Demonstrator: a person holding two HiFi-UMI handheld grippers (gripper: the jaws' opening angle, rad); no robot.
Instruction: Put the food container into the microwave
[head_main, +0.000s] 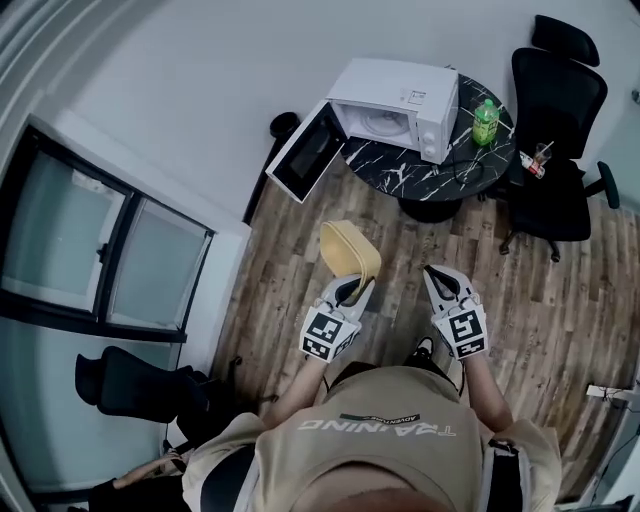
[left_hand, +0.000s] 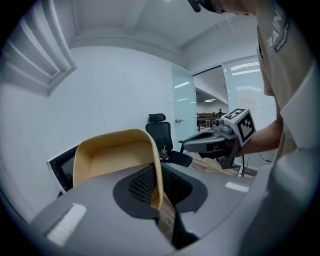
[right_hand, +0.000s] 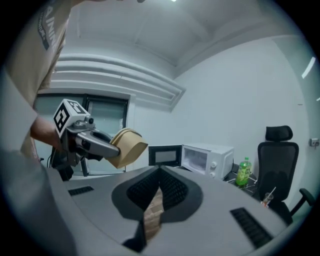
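Wood flooring (head_main: 560, 260) is seen below, and the open microwave (head_main: 400, 105) on a round table (head_main: 395, 172) well ahead. The food container (head_main: 350, 250) is held aloft, its wall clamped by the left gripper (head_main: 352, 287); the right gripper (head_main: 441, 279) is closed together, empty.

The container (head_main: 350, 250) is a tan, round-cornered tub, open and empty, held in the air by one side wall pinched in the left tongs (head_main: 352, 290); it is tipped on its side, hollow facing the left tongs' camera (left_hand: 115, 155), and seen from the right as a tan shape (right_hand: 127, 145). The microwave (head_main: 395, 105) is white, standing on a dark marbled round bench (head_main: 400, 175) well ahead, its door (head_main: 305, 155) swung wide open to the left, the pale cavity (right_hand: 196, 160) exposed
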